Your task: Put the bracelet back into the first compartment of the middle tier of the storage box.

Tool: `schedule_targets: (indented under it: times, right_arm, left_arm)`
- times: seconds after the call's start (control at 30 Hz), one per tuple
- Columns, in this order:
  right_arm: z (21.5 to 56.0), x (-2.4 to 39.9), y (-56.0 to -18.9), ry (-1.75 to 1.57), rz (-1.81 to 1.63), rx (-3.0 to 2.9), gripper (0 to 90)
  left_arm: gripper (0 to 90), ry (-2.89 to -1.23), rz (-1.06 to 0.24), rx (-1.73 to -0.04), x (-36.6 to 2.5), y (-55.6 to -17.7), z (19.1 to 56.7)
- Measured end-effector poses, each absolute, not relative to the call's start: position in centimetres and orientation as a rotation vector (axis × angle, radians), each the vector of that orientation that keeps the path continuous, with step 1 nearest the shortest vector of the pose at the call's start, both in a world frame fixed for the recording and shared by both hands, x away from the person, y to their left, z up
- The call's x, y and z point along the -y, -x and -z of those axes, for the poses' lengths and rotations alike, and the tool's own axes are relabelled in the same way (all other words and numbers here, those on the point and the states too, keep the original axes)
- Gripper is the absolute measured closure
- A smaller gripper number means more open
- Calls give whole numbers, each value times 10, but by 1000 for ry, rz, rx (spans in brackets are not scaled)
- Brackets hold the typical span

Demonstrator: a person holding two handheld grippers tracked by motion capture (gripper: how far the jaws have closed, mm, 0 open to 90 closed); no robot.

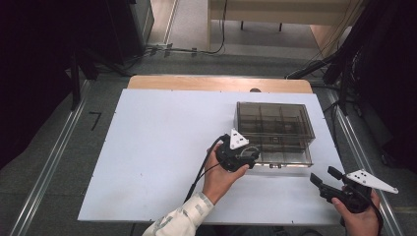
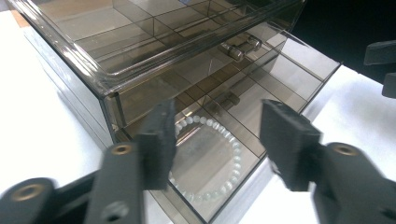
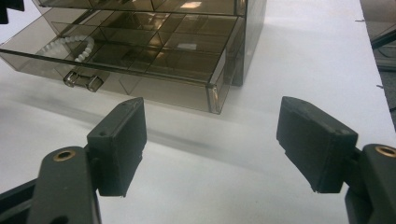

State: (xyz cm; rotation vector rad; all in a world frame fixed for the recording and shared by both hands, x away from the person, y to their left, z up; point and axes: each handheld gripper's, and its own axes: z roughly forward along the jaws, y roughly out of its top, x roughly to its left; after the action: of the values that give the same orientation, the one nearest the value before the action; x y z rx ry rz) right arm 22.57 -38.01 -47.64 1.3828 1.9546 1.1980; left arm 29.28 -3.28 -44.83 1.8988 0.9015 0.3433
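Observation:
A smoky clear compartment box [image 1: 274, 123] stands on the white table [image 1: 157, 147], and its lower drawer [image 1: 285, 158] is pulled out toward me. A white bead bracelet [image 2: 236, 149] lies in the drawer's left end compartment, also seen in the right gripper view [image 3: 70, 44]. My left gripper [image 1: 252, 158] hovers over that corner of the drawer; its jaws [image 2: 217, 126] stand apart above the bracelet without touching it. My right gripper [image 1: 325, 177] waits at the table's front right, open and empty [image 3: 210, 126], pointing at the drawer front.
The drawer's metal handle [image 3: 83, 80] sticks out of its front face. Other drawer compartments look empty. A wooden strip [image 1: 219, 83] borders the table's far side, and cables and dark stands [image 1: 344, 59] crowd the floor beyond.

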Motion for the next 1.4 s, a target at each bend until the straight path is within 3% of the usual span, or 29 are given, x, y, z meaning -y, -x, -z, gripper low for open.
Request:
schedule_targets:
  times: [0.2, 0.4, 1.4]
  right_arm:
    - [476, 380, -226, -1383, -1199, -1954, 227]
    - [476, 380, -226, -1384, -1199, -1951, 227]
    - [477, 379, -226, -1386, -1194, -1954, 227]
  left_arm:
    - [291, -1894, -370, -917, 27, -290, 448]
    - [207, -1873, -380, -950, 14, -289, 448]
    - [121, -1840, -413, -1077, -54, -265, 453]
